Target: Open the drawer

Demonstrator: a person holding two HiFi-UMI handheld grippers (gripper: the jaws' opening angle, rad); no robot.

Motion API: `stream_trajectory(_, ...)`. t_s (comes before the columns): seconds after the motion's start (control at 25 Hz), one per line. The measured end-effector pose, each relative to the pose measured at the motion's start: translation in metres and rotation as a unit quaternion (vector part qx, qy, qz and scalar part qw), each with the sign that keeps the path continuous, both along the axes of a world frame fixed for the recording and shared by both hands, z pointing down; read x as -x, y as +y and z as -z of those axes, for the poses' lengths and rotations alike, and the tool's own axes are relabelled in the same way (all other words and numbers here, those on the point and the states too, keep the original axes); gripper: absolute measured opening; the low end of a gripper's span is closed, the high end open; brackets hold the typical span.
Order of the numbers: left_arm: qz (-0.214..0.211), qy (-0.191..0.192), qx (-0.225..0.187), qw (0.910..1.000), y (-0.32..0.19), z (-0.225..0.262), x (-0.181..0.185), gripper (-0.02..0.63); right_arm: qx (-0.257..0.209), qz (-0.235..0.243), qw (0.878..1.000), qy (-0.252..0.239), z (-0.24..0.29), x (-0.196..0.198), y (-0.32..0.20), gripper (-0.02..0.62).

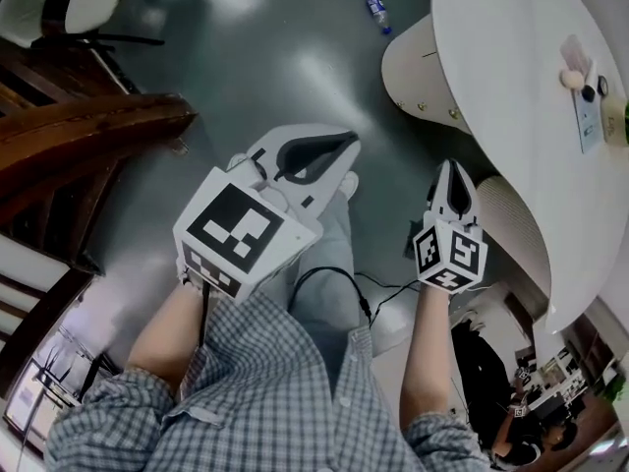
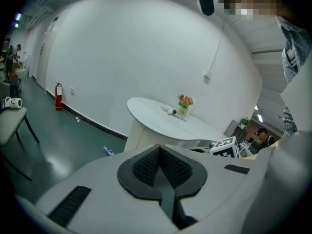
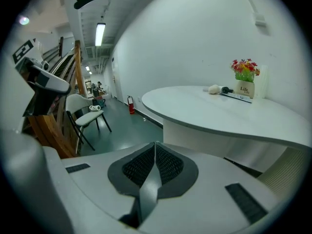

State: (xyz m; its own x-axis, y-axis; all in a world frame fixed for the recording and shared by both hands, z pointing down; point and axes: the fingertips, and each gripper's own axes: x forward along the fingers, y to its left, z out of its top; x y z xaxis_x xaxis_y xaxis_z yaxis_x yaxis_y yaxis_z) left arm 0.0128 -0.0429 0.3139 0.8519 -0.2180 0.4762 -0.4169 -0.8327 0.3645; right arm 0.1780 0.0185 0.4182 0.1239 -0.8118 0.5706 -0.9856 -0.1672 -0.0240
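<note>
I cannot make out a drawer in any view. A white oval table [image 1: 511, 96] stands to my right; it lies ahead in the left gripper view [image 2: 156, 118] and the right gripper view [image 3: 219, 113]. Under its edge is a ribbed beige surface [image 1: 511, 224]. My left gripper [image 1: 339, 146] is held over the floor in front of me, shut, with nothing between its pads [image 2: 158, 147]. My right gripper [image 1: 454, 170] is close to the table's near edge, also shut and empty [image 3: 156, 144].
A plastic bottle [image 1: 376, 8] lies on the green floor beyond the grippers. A chair [image 1: 69, 3] and dark wooden furniture [image 1: 79, 136] are at the left. A flower pot [image 3: 245, 79] and small items [image 1: 585, 82] sit on the table. A fire extinguisher [image 2: 58, 96] stands by the wall.
</note>
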Motion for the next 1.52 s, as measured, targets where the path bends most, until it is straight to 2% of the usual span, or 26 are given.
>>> stream_trajectory(0.16,0.011,0.004,0.004,0.9999,-0.001,-0.010,-0.004,0.005,0.010,-0.006,1.000,0.007,-0.023,-0.013,-0.009,0.011)
stream_trajectory(0.4,0.009,-0.007,-0.003,0.9999,0.001,-0.032,-0.005,0.005,0.032,0.009,0.999,0.042,-0.058,-0.021,-0.028,0.012)
stream_trajectory(0.64,0.009,-0.005,-0.003,0.9999,0.003,-0.047,-0.008,0.005,0.038,-0.026,0.998,0.045,-0.084,-0.038,-0.042,0.014)
stream_trajectory(0.76,0.006,-0.009,0.001,0.9999,0.006,-0.057,-0.009,0.005,0.044,-0.041,0.997,0.042,-0.099,-0.050,-0.046,0.074)
stream_trajectory(1.0,0.008,-0.011,0.018,0.9998,0.011,-0.072,-0.011,0.005,0.058,-0.076,0.995,0.040,-0.125,-0.077,-0.055,0.120)
stream_trajectory(1.32,0.008,-0.016,0.022,0.9996,0.011,-0.084,-0.010,0.005,0.052,-0.109,0.993,0.018,-0.139,-0.088,-0.065,0.123)
stream_trajectory(1.52,0.013,-0.024,0.019,0.9994,0.008,-0.083,-0.007,0.005,0.054,-0.117,0.991,0.021,-0.140,-0.091,-0.066,0.121)
